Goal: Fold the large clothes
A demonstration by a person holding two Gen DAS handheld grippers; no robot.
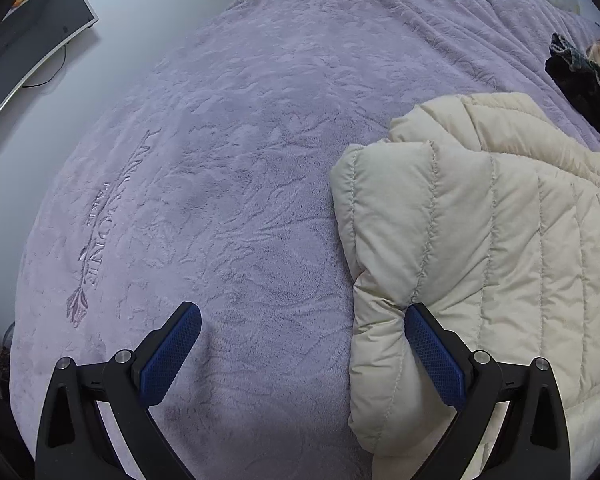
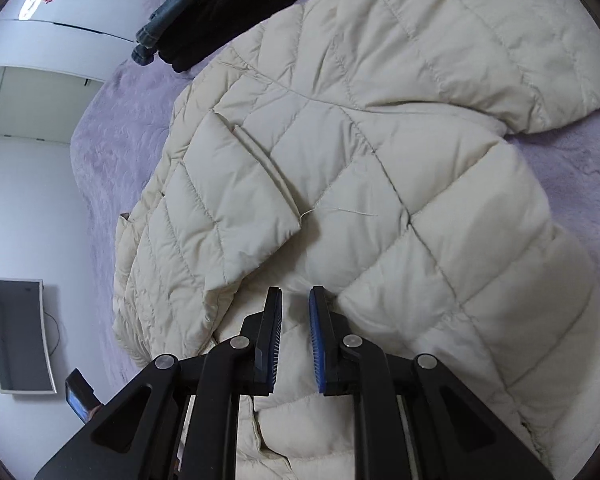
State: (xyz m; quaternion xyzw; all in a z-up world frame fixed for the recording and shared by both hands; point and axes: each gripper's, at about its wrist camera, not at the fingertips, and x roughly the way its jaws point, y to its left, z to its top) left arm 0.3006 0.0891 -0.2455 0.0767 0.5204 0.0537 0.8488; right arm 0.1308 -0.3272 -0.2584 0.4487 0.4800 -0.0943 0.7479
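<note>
A cream quilted puffer jacket (image 1: pixel 480 240) lies on a lilac plush blanket (image 1: pixel 240 160) on a bed. In the left wrist view my left gripper (image 1: pixel 300 316) is open wide. Its right finger (image 1: pixel 432 352) touches the jacket's folded sleeve edge, and its left finger is over bare blanket. In the right wrist view the jacket (image 2: pixel 380 160) fills most of the frame, with one sleeve folded across the body. My right gripper (image 2: pixel 296 296) hovers over the jacket with its jaws close together and a narrow gap between them. Whether it pinches fabric is unclear.
Dark clothes (image 2: pixel 220 8) lie at the far side of the bed beyond the jacket; they also show in the left wrist view (image 1: pixel 572 68). A monitor (image 1: pixel 28 40) hangs on the white wall. A phone (image 2: pixel 80 400) shows beside the bed edge.
</note>
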